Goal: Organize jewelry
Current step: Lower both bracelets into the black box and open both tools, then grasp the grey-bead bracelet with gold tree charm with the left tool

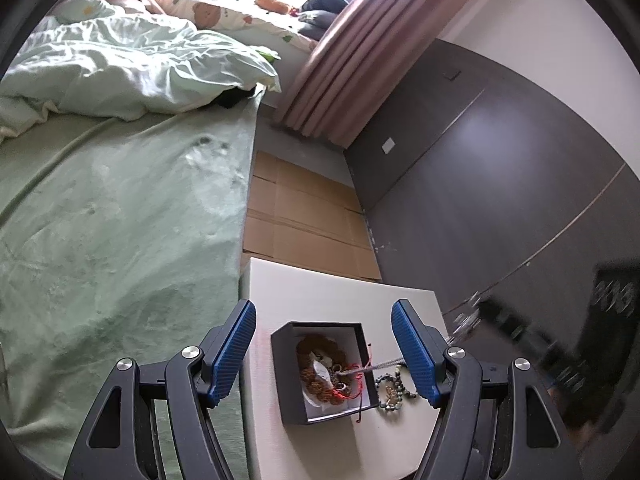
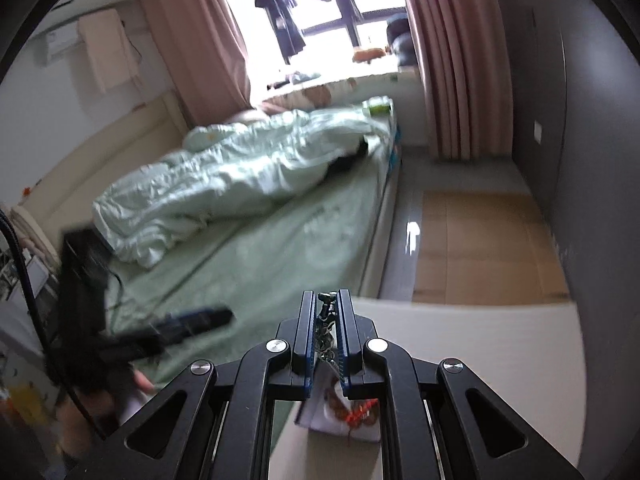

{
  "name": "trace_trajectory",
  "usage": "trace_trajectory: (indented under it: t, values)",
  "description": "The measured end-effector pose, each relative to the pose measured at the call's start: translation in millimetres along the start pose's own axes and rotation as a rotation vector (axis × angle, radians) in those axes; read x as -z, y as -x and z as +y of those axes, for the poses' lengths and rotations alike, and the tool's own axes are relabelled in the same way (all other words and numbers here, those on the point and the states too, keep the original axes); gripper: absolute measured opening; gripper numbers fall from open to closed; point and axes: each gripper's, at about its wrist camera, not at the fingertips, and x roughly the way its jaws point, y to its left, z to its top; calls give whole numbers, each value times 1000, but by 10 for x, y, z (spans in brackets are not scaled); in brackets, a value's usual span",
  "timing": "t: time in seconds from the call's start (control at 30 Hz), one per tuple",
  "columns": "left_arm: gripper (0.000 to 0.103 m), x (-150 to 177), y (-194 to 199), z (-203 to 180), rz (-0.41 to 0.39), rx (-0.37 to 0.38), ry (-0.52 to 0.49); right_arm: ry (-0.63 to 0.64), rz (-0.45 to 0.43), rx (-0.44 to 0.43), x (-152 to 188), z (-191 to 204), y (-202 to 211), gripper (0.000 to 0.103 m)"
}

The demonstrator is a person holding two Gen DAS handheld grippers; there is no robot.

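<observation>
1. Here the left hand-held gripper [image 1: 324, 354] hangs over a white surface [image 1: 344, 288] beside the bed [image 1: 120, 208], its blue pads [image 1: 234, 350] spread wide and clear of everything, nothing between them.
2. Directly under that gap sits a black jewelry box [image 1: 286, 380], open at the top, with a white lining; in the left wrist view its long sides run from about 11 o'clock to 5 o'clock.
3. Inside the box lies a brown beaded bracelet [image 1: 310, 352] coiled in a ring, with a red cord [image 1: 348, 390] tangled over its 4 o'clock part.
4. A silver chain [image 1: 380, 366] stretches taut from the middle of the box out toward 2 o'clock, its long axis rising to the blurred right hand-held gripper [image 1: 480, 316] at the frame's 3 o'clock edge.
5. On the surface just outside the box, at its 3 o'clock corner, rests a dark green bead bracelet [image 1: 390, 390], lying flat in a loop.
6. In the right wrist view the right hand-held gripper [image 2: 326, 304] is clenched on the chain, whose links run lengthwise between the pads from 12 o'clock down to 6 o'clock and hang toward the box below.
7. The left hand-held gripper shows there as a dark blur at 9 o'clock.
</observation>
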Motion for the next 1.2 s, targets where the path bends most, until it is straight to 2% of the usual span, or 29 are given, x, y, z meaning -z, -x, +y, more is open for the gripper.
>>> trace_trajectory:
  t: [0.17,0.2,0.23,0.3,0.57,0.63,0.7,0.9,1.2]
  values:
    - [71,-2,-42,54,6,-6,10,-27,114,0,291,-147,-283,11]
    - [71,3,-53,57,8,-8,10,-34,150,-1,341,-180,-354,16]
    - [71,11,-68,57,12,-10,9,-41,168,0,354,-197,-389,29]
    - [71,29,-97,48,19,-13,4,-61,168,-1,401,-262,-386,42]
    - [71,156,-294,-179,67,1,-55,-130,98,-11,521,-605,-78,44]
    - [71,202,-360,-278,84,7,-78,-153,89,-1,587,-728,-13,50]
    - [71,272,-442,-410,106,16,-111,-169,80,30,686,-880,71,50]
    - [71,527,-703,-814,170,32,-215,-254,84,57,967,-1355,231,50]
    - [71,946,-1035,-1301,237,34,-350,-354,89,74,1412,-1869,253,50]
